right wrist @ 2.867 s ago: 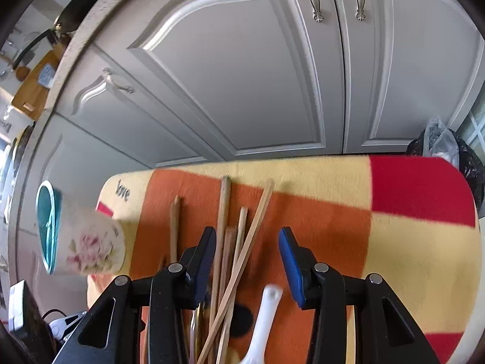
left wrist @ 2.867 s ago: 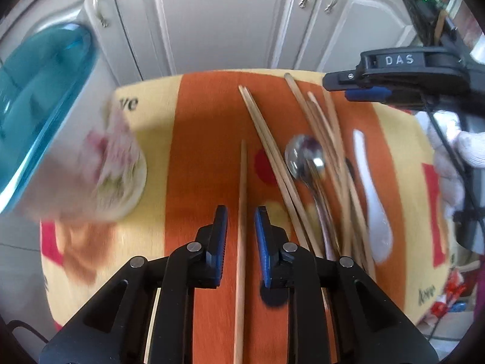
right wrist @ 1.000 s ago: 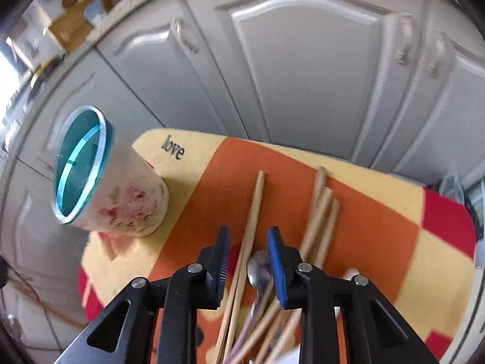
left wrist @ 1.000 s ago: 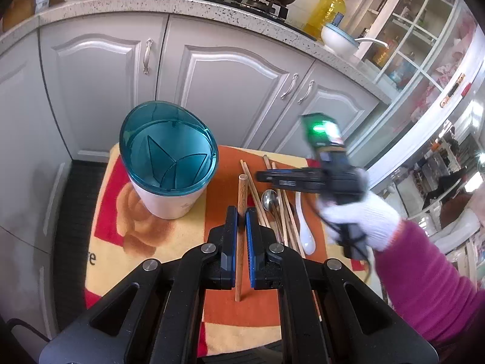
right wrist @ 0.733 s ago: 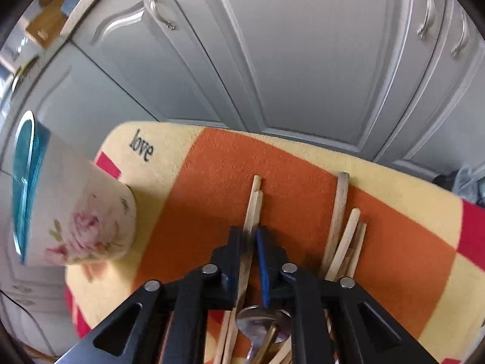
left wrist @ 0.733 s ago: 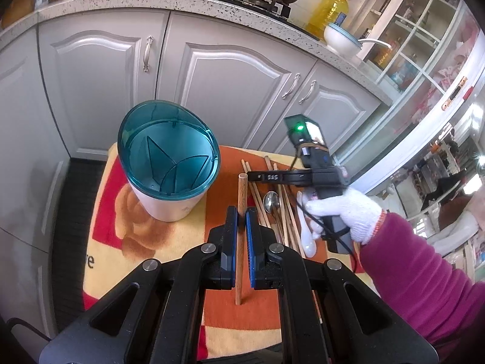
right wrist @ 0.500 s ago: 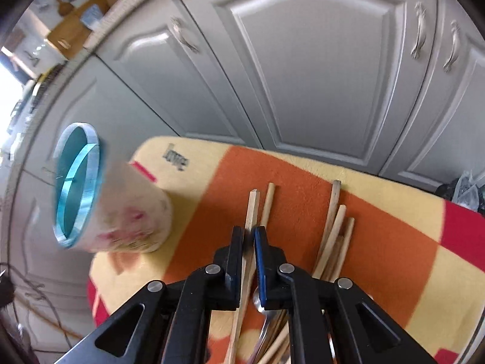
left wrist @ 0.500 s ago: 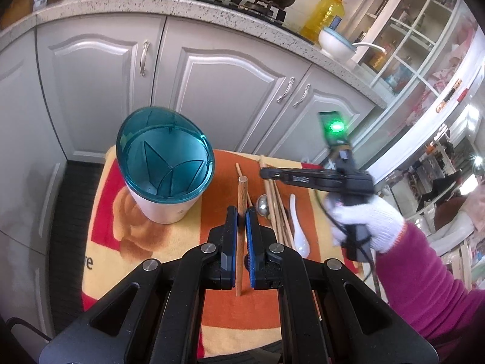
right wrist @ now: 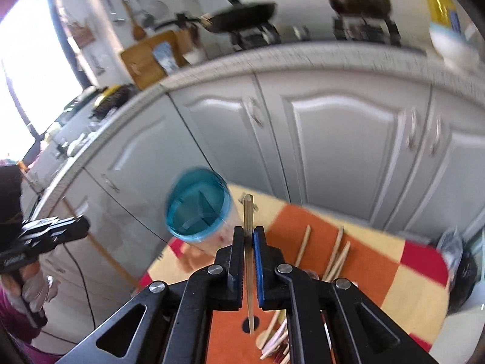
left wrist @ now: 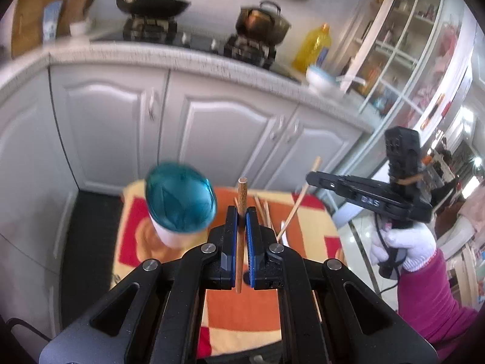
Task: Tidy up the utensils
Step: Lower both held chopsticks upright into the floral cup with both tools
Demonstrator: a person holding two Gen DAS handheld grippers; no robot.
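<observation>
My left gripper (left wrist: 241,212) is shut on a brown wooden chopstick (left wrist: 242,192) that sticks up past the blue pads, high above the table. My right gripper (right wrist: 248,233) is shut on a pale bamboo chopstick (right wrist: 248,212), also lifted; from the left wrist view that chopstick (left wrist: 300,200) hangs slanted under the right gripper (left wrist: 312,177). A teal-rimmed floral utensil holder (left wrist: 180,203) stands on the left of the orange and yellow cloth (left wrist: 251,309); in the right wrist view the holder (right wrist: 198,209) is just left of the held chopstick. Several loose chopsticks (right wrist: 338,254) and a spoon lie on the cloth (right wrist: 409,282).
White cabinet doors (left wrist: 212,139) stand right behind the small table. A counter above carries a wok (left wrist: 151,0), a pot (left wrist: 260,21) and an oil bottle (left wrist: 312,45). A gloved hand (left wrist: 403,242) with a magenta sleeve holds the right gripper.
The right gripper closed on a bamboo chopstick in the pile and lifted it clear of the cloth. The left gripper rose too, still holding its brown chopstick. Both views now look from higher up.
</observation>
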